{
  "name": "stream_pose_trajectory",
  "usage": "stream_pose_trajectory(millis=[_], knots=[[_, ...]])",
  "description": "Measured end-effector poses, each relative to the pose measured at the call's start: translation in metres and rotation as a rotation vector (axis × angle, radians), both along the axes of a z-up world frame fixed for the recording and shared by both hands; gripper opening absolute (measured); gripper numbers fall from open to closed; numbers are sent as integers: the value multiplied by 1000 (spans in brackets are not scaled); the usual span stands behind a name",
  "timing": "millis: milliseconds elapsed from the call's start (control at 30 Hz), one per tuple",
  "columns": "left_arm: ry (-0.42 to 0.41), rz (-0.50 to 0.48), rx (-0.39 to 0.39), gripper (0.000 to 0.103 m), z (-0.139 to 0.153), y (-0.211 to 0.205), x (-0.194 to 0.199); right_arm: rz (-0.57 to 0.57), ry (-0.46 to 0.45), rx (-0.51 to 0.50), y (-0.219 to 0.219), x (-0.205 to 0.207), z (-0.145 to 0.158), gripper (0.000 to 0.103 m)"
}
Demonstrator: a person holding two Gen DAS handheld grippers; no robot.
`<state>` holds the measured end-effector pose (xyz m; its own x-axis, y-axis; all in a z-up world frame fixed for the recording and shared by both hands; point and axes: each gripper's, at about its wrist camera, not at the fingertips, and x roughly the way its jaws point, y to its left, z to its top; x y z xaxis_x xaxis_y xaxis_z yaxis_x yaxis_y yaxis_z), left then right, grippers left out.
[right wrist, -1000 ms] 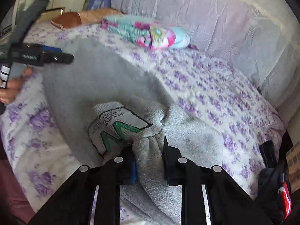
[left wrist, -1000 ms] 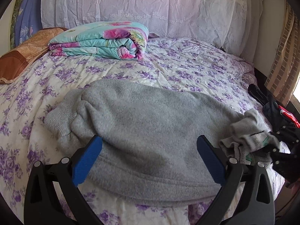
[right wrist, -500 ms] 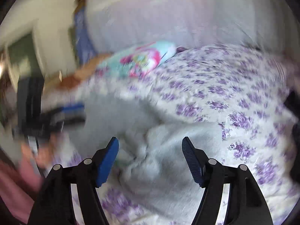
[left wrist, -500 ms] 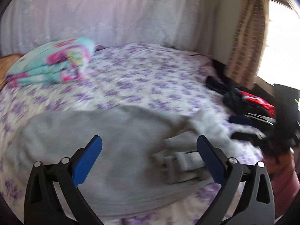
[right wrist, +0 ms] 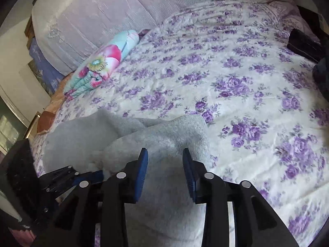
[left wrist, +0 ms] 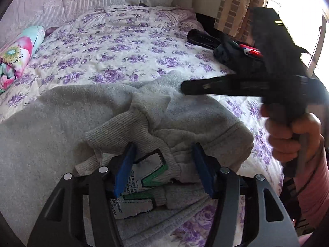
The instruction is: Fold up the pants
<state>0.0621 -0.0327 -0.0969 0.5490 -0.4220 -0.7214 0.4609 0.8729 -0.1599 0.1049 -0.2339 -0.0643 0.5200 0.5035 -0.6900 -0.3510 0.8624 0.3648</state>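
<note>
Grey fleece pants lie bunched on the flowered bed sheet. Their ribbed waistband with a white and green label is turned up near me. My left gripper straddles that waistband; its jaws are closing and the blue pads stand beside the fabric without squeezing it. The right gripper hovers over a grey fold, jaws closing with fleece between the pads. From the left wrist view the right gripper reaches in from the right, held by a hand.
A folded floral quilt lies far left by the white pillows. A brown cushion sits at the left edge. Dark clothes with a red patch pile up at the right edge, below a striped curtain.
My left gripper swung right from the pants' leg end to the waistband and its jaws narrowed. The right gripper let go of the waistband fold, opened, rolled and narrowed again over the grey fabric.
</note>
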Motion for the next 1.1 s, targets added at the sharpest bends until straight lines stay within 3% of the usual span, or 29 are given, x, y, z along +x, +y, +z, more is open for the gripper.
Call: stream_pose_trajectory(millis=[100, 167, 233, 333, 400, 433, 533, 600, 633, 733, 900, 933, 1000, 1067, 1100], knots=[[-7, 2, -36, 59, -1, 6, -2, 18, -69, -2, -10, -37, 10, 38], [-9, 0, -44, 60, -1, 7, -2, 40, -77, -69, -9, -58, 0, 38], [-10, -8, -44, 61, -1, 5, -2, 18, -78, -202, -5, -74, -25, 38], [-19, -18, -22, 63, -1, 1, -3, -5, -153, -243, -4, -91, -16, 39], [-15, -12, -21, 64, 1, 3, -3, -3, -195, -171, -10, -101, -1, 42], [-5, -8, -34, 64, 3, 6, -3, 4, -186, -145, -11, -103, 0, 49], [19, 54, -67, 69, 5, 28, 1, 26, -119, -221, -5, -97, -23, 50], [56, 101, -95, 80, 5, 45, 3, 23, -134, -218, -4, -99, -18, 52], [59, 126, -109, 79, 9, 57, 1, 19, -143, -205, -3, -101, -10, 56], [-9, 188, -113, 82, 27, 88, -14, 51, -205, -66, 0, -108, 13, 60], [-77, 305, -115, 87, 46, 130, -31, 72, -276, -49, 39, -92, 28, 61], [-80, 319, -119, 87, 47, 136, -34, 82, -276, -40, 47, -86, 29, 61], [-84, 351, -112, 87, 46, 147, -39, 112, -240, -66, 67, -65, 15, 71], [-95, 387, -92, 88, 44, 160, -47, 108, -59, -152, 86, -37, -22, 79], [-100, 403, -79, 90, 44, 170, -51, 83, -57, -150, 87, -35, -31, 83]])
